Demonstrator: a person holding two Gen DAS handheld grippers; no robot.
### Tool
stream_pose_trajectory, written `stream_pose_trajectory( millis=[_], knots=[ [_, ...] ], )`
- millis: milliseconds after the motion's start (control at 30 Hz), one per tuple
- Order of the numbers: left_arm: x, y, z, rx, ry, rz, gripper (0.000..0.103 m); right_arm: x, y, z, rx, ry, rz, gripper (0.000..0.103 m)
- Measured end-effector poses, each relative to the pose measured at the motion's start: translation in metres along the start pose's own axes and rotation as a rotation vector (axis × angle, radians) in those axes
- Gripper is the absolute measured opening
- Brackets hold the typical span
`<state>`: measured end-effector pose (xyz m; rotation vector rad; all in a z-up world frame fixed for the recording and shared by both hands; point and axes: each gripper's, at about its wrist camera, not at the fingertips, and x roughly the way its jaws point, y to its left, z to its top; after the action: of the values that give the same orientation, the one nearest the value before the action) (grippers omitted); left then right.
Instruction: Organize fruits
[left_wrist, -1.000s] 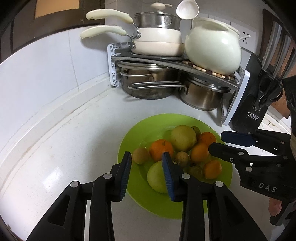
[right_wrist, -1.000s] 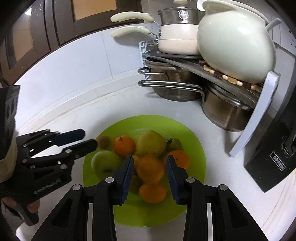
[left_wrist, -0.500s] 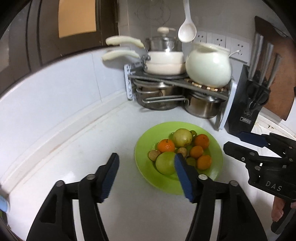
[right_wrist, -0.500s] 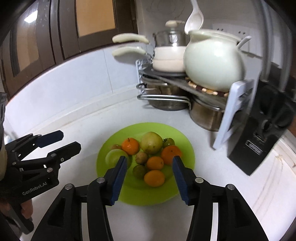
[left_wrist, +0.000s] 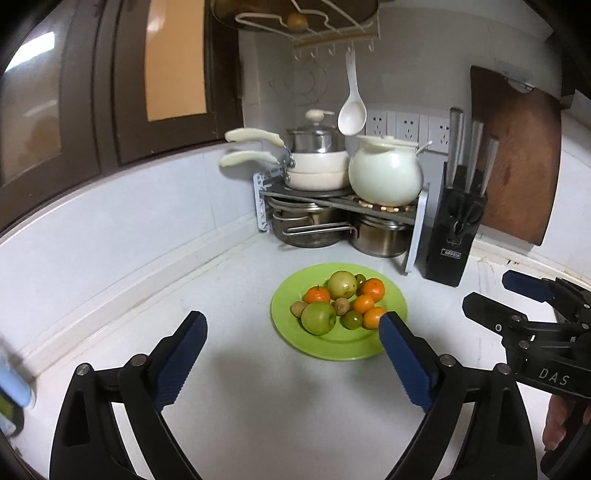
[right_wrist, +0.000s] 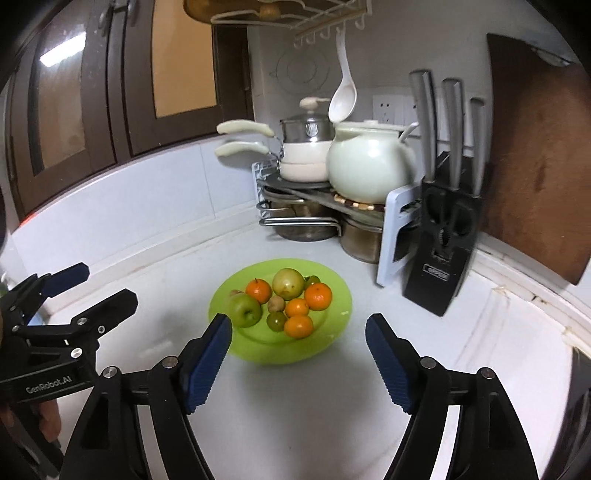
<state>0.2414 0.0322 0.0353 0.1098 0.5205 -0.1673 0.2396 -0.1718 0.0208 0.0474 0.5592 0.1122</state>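
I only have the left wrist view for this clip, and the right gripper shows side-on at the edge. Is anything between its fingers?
Observer: No. In the right wrist view the right gripper has its jaws opening, with nothing between them.
Operator: My near finger covers the green plate's near right rim. Is any fruit lying there?
Observer: None. That part of the green plate is bare; the fruits cluster toward its middle and left.
Operator: Is there any marking on the left gripper that I cannot see from behind?
Observer: Yes. The left gripper, jaws opening and empty, has "GenRobot.AI" printed on its body.
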Motion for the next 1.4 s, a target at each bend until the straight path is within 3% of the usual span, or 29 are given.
stream_pose_trajectory(
  millis=[267,700,1400],
  knots=[
    [-0.06,-0.021,-0.026,-0.048,-0.03,0.048,0.103,-0.053,-0.005,-0.02,-0.033,-0.036,0.029,0.081],
    [-0.144,-0.055,-0.063,-0.058,-0.037,0.1,0.103,-0.133,-0.016,-0.06,-0.056,-0.049,0.074,0.087],
    [-0.205,-0.074,-0.102,-0.071,-0.044,0.133,0.103,-0.19,-0.016,-0.104,-0.071,-0.034,0.081,0.087]
  ],
)
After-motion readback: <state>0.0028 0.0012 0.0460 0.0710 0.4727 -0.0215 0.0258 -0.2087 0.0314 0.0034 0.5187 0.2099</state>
